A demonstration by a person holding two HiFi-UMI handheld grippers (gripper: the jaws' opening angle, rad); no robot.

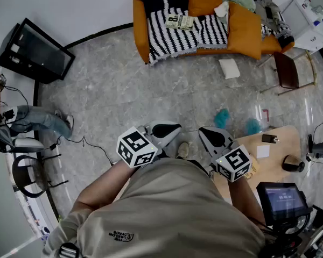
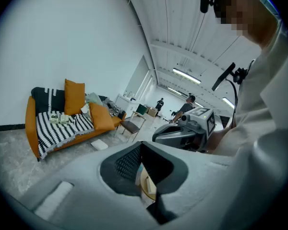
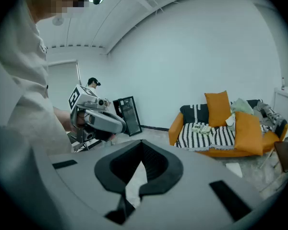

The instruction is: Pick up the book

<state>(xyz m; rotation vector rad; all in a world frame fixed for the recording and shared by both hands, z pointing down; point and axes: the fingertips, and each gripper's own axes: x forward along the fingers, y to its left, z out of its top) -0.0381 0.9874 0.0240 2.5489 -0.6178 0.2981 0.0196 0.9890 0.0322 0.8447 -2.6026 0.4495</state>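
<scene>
The book (image 1: 179,21) lies flat on the black-and-white striped throw of the orange sofa (image 1: 141,34), far across the floor from me. It also shows small in the left gripper view, book (image 2: 59,118), and in the right gripper view, book (image 3: 201,128). My left gripper (image 1: 175,127) and right gripper (image 1: 202,130) are held side by side close to the person's body, pointing toward the sofa. Both are shut with nothing between the jaws. The left gripper (image 2: 141,143) sees the right one beside it; the right gripper (image 3: 143,142) sees the left one.
A black screen (image 1: 35,50) leans at the left wall. A white pad (image 1: 229,67) and a dark chair (image 1: 288,69) stand near the sofa's right end. A round wooden table (image 1: 282,144) with small items is at my right, two teal slippers (image 1: 222,117) beside it. Cables trail at left.
</scene>
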